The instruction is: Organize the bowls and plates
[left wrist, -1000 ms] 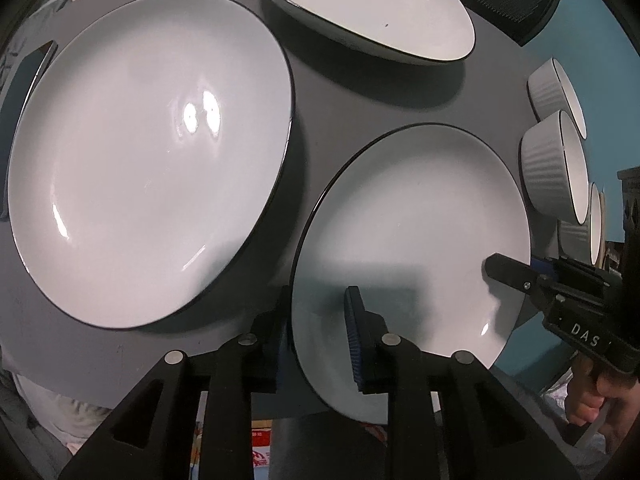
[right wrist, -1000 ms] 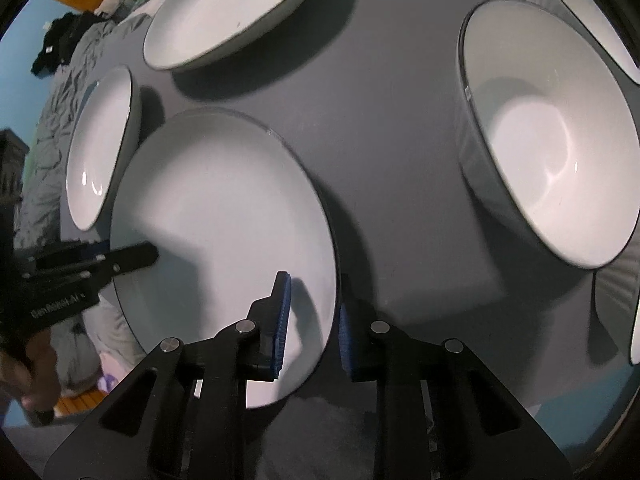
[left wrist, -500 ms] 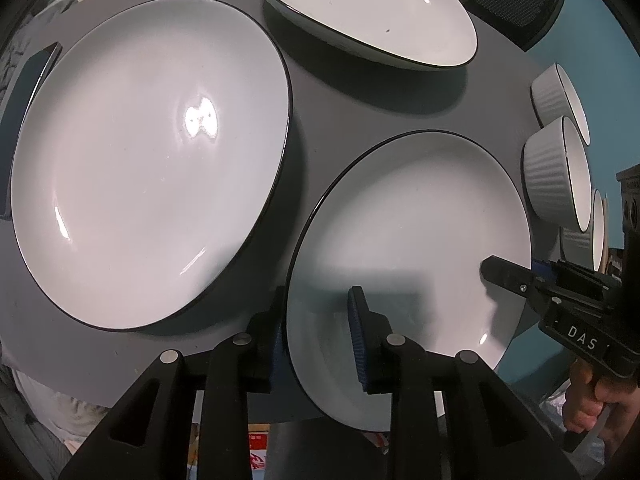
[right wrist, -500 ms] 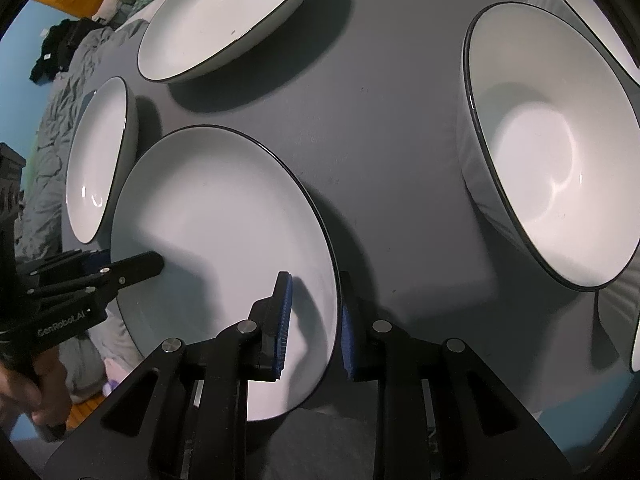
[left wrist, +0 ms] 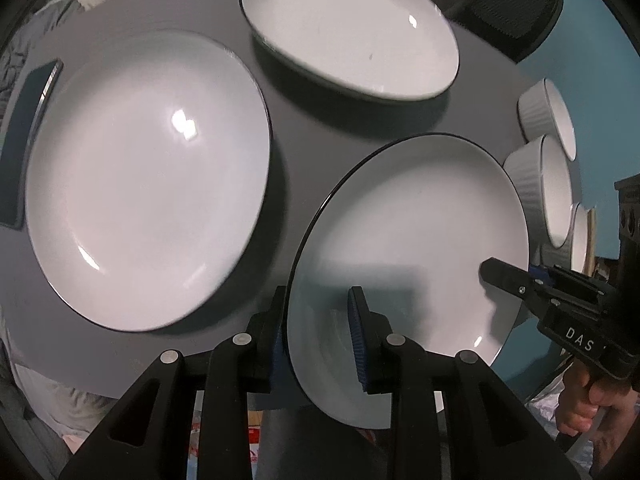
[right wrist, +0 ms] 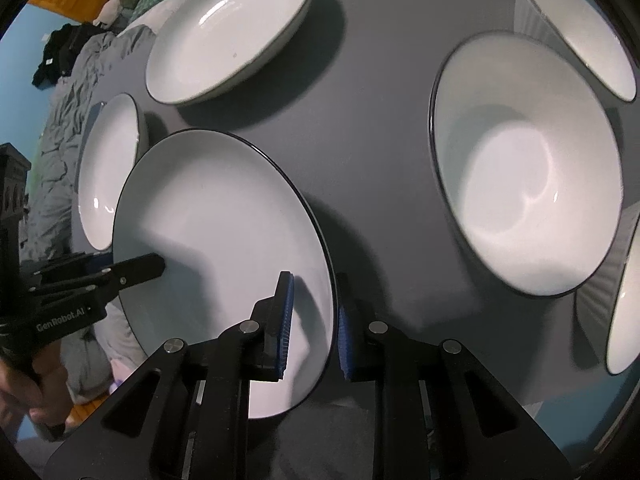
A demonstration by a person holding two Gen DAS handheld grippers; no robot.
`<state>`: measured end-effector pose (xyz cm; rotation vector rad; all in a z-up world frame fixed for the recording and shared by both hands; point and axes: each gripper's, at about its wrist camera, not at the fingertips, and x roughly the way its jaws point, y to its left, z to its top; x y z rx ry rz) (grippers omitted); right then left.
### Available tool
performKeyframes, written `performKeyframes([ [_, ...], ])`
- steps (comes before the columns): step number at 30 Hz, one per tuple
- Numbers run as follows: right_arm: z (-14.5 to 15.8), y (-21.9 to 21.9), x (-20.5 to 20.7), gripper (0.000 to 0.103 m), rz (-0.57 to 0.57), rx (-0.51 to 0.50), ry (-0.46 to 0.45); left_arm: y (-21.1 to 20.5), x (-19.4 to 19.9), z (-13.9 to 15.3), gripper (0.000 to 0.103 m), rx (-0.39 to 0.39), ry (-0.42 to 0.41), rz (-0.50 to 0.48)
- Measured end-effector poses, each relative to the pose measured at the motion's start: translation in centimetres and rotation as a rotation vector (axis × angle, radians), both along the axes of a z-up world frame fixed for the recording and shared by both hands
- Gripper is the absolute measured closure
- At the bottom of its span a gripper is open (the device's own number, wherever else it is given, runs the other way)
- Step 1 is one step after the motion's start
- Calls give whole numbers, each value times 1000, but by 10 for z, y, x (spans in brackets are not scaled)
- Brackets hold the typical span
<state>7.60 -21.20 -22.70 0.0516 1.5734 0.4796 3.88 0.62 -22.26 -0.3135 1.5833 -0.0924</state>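
A white plate with a thin black rim (left wrist: 408, 232) is held by both grippers at opposite edges and is lifted off the grey table (left wrist: 320, 120). My left gripper (left wrist: 316, 340) is shut on its near-left rim. My right gripper (right wrist: 312, 320) is shut on its right rim (right wrist: 224, 232). A larger white plate (left wrist: 148, 208) lies flat to the left; it also shows in the right wrist view (right wrist: 108, 184). A shallow white dish (left wrist: 352, 28) lies at the back.
Ribbed white bowls (left wrist: 540, 188) stand along the table's right side; the nearest is large in the right wrist view (right wrist: 528, 164), with another bowl (right wrist: 580, 28) behind. A dark phone (left wrist: 28, 140) lies at the left edge. A black chair back (left wrist: 516, 0) is beyond the table.
The held plate has risen off the table and tilted, with both grippers still clamped on its rim. The rest of the dishes have not moved.
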Motion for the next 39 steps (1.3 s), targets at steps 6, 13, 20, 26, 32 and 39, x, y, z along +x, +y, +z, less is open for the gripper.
performKeyframes([
  [6,12,6,18,84,-1,15,-17,14,23,19,76,12,-34,11],
  [13,25,20,54,86,19,33,-41,33,59,37,75,18,-69,43],
  [20,31,46,94,86,45,48,-64,43,95,43,75,42,-99,70],
  [26,26,68,132,86,62,58,-61,53,136,35,73,63,-106,87],
  [32,18,76,164,86,77,63,-44,60,160,22,73,83,-87,88],
  [39,1,82,187,86,89,59,7,59,176,8,72,110,-49,89],
])
